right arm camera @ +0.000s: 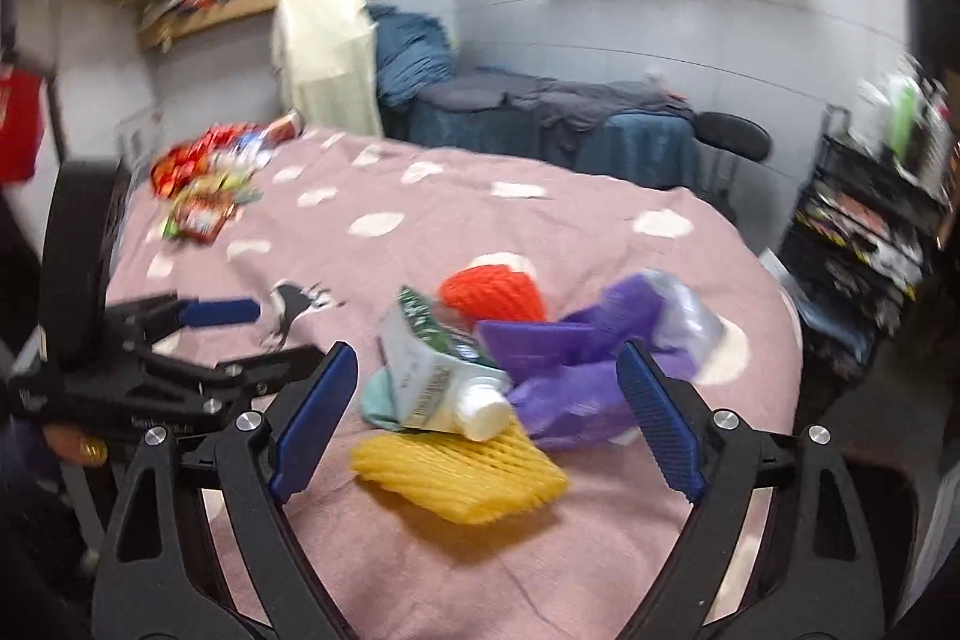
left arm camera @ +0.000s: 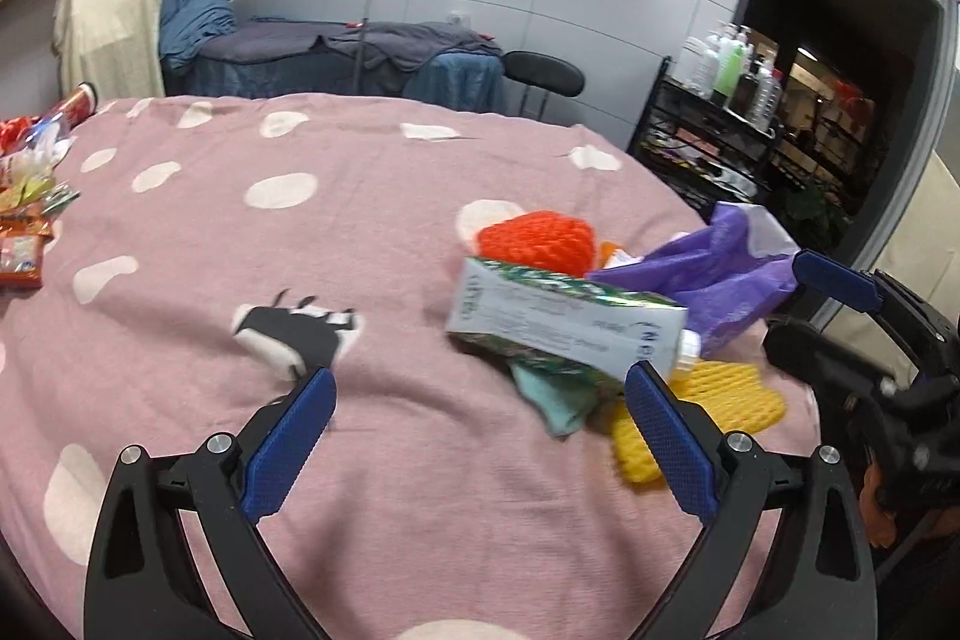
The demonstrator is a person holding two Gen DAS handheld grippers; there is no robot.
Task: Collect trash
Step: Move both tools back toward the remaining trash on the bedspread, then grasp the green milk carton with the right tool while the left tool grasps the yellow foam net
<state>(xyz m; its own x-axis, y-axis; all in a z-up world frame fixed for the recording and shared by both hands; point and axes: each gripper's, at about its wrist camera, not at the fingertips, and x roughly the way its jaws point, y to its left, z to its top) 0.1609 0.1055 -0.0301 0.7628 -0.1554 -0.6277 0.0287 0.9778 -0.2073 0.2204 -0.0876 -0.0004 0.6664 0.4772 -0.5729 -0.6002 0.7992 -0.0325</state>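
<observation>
Both jaw sets are seen spread wide with nothing gripped: left gripper (left arm camera: 480, 394) is held over bare pink spotted cloth (left arm camera: 372, 232), right gripper (right arm camera: 486, 370) is poised above the trash pile. The pile is clustered at the cloth's right side: green-white carton (right arm camera: 429, 364) lying across yellow foam net (right arm camera: 462, 472), red foam net (right arm camera: 492, 292) behind, purple bag (right arm camera: 570, 358) touching the carton's right. Snack packets (left arm camera: 24, 220) are located well apart at the far left edge.

— Any print legible on that carton (left arm camera: 564, 325), at three o'clock from the table's middle?
— Lines of it along the white side, all blurred. Nothing reads anywhere.
</observation>
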